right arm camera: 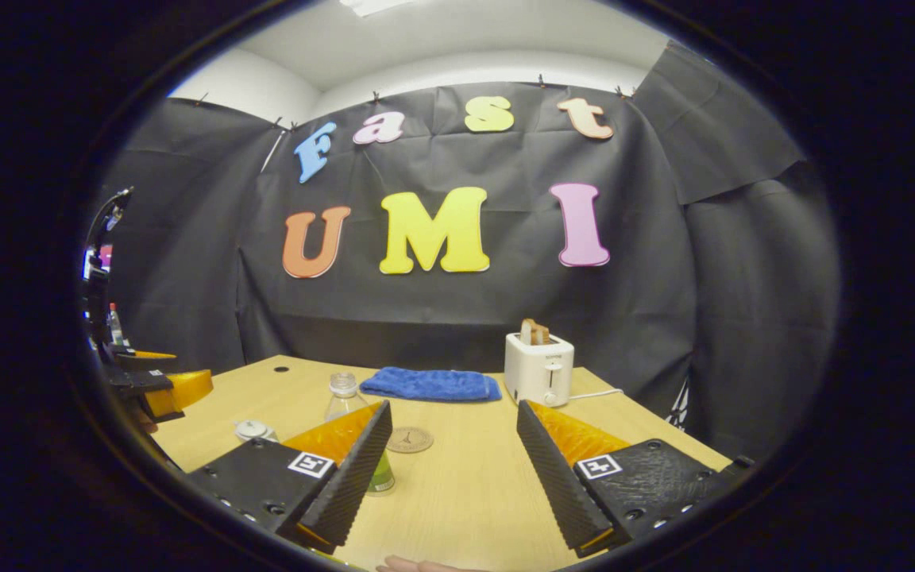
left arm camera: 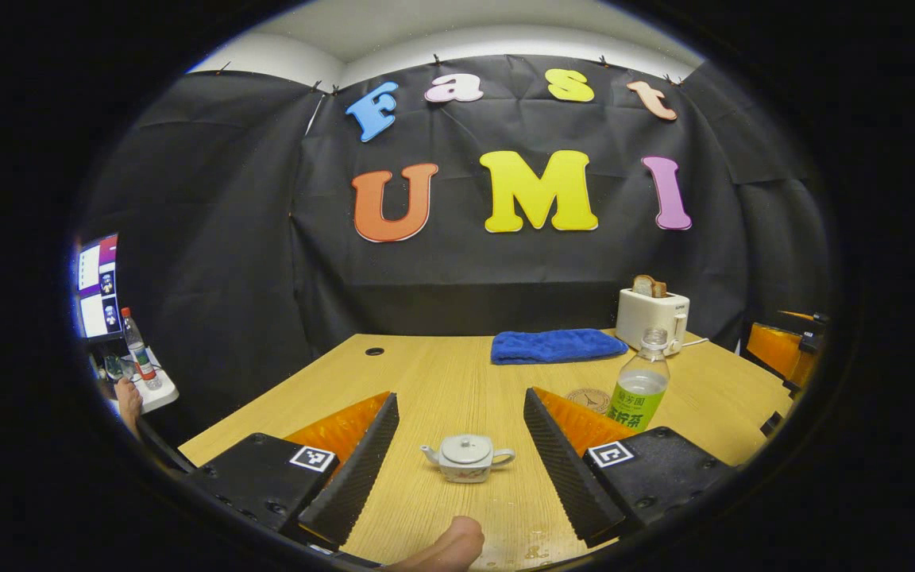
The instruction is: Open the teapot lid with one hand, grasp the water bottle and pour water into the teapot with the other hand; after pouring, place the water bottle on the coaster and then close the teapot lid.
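Black cloth wall [left arm camera: 211,238] closes the booth behind and to both sides, with a pale ceiling [right arm camera: 394,48] above it. Wooden table [left arm camera: 442,381] runs forward from under my fingers to the cloth, light grain, one small cable hole [left arm camera: 375,350] in its far left part. Beyond my left fingers, off the table's left edge, a lit monitor [left arm camera: 98,286] and a small red-capped bottle [left arm camera: 140,349] on a side shelf. Far across the table lies a folded blue towel [left arm camera: 557,345], straight ahead of both grippers; a white toaster [left arm camera: 652,316] with bread in its slot stands just beside it on the right. Water bottle [left arm camera: 638,391] stands upright beyond my left gripper's right finger; in the right gripper view it sits partly behind that gripper's left finger. Round coaster [right arm camera: 409,439] lies flat just beside the bottle. Teapot [left arm camera: 467,457], lid on, sits between my left gripper's fingers, touching neither. Left gripper [left arm camera: 461,453] spread wide, holding nothing. Right gripper [right arm camera: 455,454] likewise spread wide, with bare table between its fingers.
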A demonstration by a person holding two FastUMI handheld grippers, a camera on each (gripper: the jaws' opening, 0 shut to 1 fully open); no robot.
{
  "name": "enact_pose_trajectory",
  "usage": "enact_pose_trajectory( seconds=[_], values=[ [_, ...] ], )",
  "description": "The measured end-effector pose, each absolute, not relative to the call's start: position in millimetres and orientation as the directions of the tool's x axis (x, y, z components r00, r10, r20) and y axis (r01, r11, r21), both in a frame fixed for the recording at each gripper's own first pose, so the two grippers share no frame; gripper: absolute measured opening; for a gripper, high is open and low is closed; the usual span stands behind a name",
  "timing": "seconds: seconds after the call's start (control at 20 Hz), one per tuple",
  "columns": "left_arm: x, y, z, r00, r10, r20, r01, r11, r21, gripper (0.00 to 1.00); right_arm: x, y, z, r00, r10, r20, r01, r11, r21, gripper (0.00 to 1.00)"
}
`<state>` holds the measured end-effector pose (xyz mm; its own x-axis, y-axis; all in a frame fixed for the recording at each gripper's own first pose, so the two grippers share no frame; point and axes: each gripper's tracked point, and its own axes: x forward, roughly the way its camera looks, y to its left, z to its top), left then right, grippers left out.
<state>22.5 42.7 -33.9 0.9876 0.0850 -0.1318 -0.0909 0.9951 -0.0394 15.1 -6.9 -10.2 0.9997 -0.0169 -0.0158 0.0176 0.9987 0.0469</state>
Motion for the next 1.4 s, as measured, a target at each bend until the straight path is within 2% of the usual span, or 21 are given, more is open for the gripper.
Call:
enact_pose_trajectory(
  seconds=[0.1, 0.3, 0.45, 0.6, 1.05, 1.15, 1.25, 1.4],
  values=[
    [26, 46, -40, 0.985, 0.096, -0.145, -0.104, 0.994, -0.047, 0.99, 16, -5, -13, 1.000, -0.019, -0.019, 0.020, 0.999, 0.032, 0.95],
    [39, 58, -58, 0.973, 0.125, -0.194, -0.136, 0.990, -0.044, 0.99, 18, 1, -16, 1.000, 0.003, -0.016, -0.002, 1.000, 0.022, 0.98],
    [52, 60, -75, 0.968, 0.111, -0.225, -0.126, 0.991, -0.053, 0.99, 23, 2, -25, 0.999, -0.001, -0.037, 0.002, 1.000, 0.024, 0.95],
    [70, 72, -88, 0.971, 0.136, -0.198, -0.151, 0.986, -0.064, 1.00, 25, 1, -26, 0.999, -0.008, -0.042, 0.009, 1.000, 0.024, 0.98],
    [89, 26, -133, 0.969, -0.012, -0.249, 0.003, 0.999, -0.038, 0.98, 30, 1, -33, 0.999, -0.019, -0.051, 0.020, 1.000, 0.014, 0.95],
    [90, 24, -133, 0.970, -0.017, -0.241, 0.007, 0.999, -0.040, 0.94, 31, 2, -34, 0.998, -0.019, -0.055, 0.019, 1.000, 0.011, 0.95],
    [93, 23, -129, 0.976, -0.022, -0.218, 0.012, 0.999, -0.047, 0.86, 31, 3, -35, 0.998, -0.018, -0.058, 0.019, 1.000, 0.012, 0.95],
    [96, 27, -133, 0.975, -0.011, -0.221, -0.004, 0.998, -0.066, 0.63, 32, 4, -38, 0.998, -0.018, -0.064, 0.019, 1.000, 0.008, 0.98]
  ],
)
